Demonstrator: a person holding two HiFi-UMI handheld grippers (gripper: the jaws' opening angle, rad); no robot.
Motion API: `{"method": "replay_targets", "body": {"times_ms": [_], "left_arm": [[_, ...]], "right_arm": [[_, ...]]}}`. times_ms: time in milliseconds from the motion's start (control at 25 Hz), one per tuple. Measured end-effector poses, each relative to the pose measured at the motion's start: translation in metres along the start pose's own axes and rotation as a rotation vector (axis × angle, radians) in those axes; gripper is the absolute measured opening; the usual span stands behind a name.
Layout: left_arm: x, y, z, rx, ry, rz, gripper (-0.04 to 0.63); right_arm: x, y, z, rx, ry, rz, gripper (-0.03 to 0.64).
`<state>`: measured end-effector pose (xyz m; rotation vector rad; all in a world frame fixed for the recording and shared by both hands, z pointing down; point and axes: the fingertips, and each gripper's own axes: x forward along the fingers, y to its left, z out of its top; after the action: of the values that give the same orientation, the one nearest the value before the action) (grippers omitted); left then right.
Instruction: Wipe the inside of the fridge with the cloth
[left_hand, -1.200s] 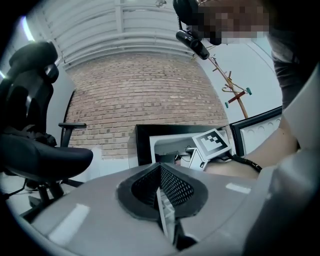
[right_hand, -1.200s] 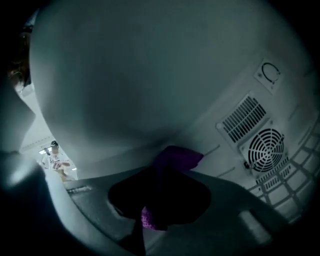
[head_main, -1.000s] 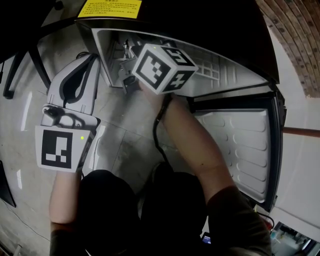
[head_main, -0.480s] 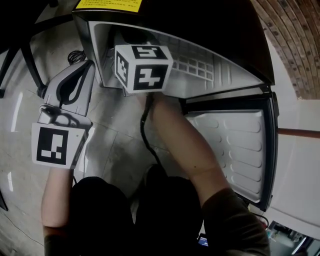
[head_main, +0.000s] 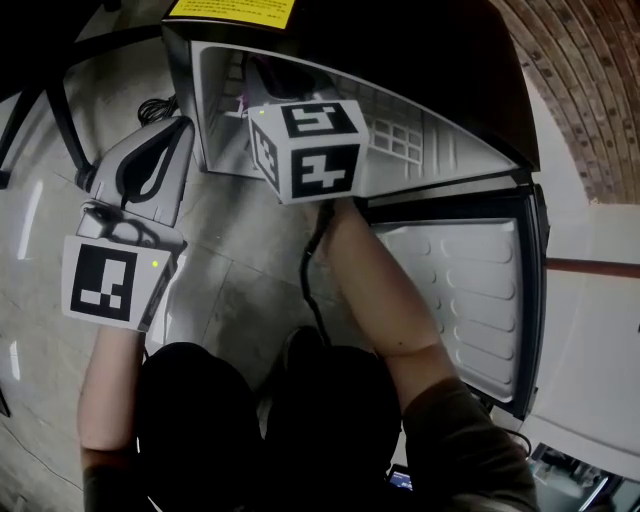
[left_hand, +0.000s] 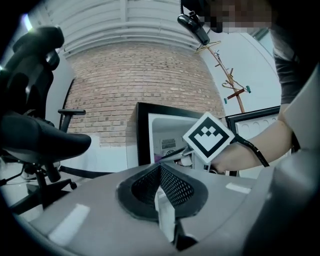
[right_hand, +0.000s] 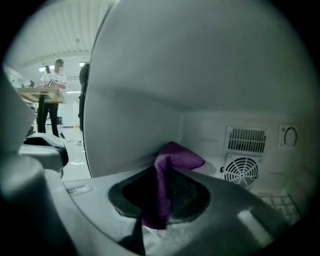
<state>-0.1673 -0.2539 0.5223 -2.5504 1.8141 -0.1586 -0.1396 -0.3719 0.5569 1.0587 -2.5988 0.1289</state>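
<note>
1. Cloth (right_hand: 172, 162), purple, is pinched between the jaws of the right gripper (right_hand: 159, 195), which are closed on it. One bunched end sticks out past the tips and the rest hangs down between the pads.
2. That gripper reaches into the open fridge (head_main: 440, 150). In the head view its marker cube (head_main: 305, 150) sits at the fridge mouth and hides the jaws.
3. In the right gripper view the cloth's bunched end is low in the white interior, near the corner where the side wall meets the back. I cannot tell whether it touches the wall.
4. A round fan grille (right_hand: 241, 171) with a slotted vent above it is on the back wall, right of the cloth.
5. The left gripper (left_hand: 161, 185) is outside the fridge, over the tiled floor (head_main: 230, 270) by its left edge. Its jaws are together with nothing gripped.
6. The door (head_main: 470, 300) stands swung open to the right, its ribbed white lining facing up.
7. A black cable (head_main: 310, 290) runs along the right forearm.
8. An office chair (left_hand: 40, 140) and a brick wall (left_hand: 140, 80) show in the left gripper view.
</note>
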Motion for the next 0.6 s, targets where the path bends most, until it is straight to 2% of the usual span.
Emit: {"method": "replay_targets", "body": {"times_ms": [160,280,600], "left_arm": [[0.013,-0.021,-0.006,-0.008,0.021,-0.055,0.017],[0.020,-0.033,-0.008,0.004,0.027,-0.095,0.017],[0.042,-0.054,-0.010,0.003,0.034,-0.149,0.018]], "right_arm": [[0.014,0.000,-0.022,0.038,0.119,0.042,0.057],[0.008,-0.021,-0.030,0.043,0.145,-0.010,0.057],[-0.037,-0.091,-0.056,0.177,0.185,-0.162,0.057]]}}
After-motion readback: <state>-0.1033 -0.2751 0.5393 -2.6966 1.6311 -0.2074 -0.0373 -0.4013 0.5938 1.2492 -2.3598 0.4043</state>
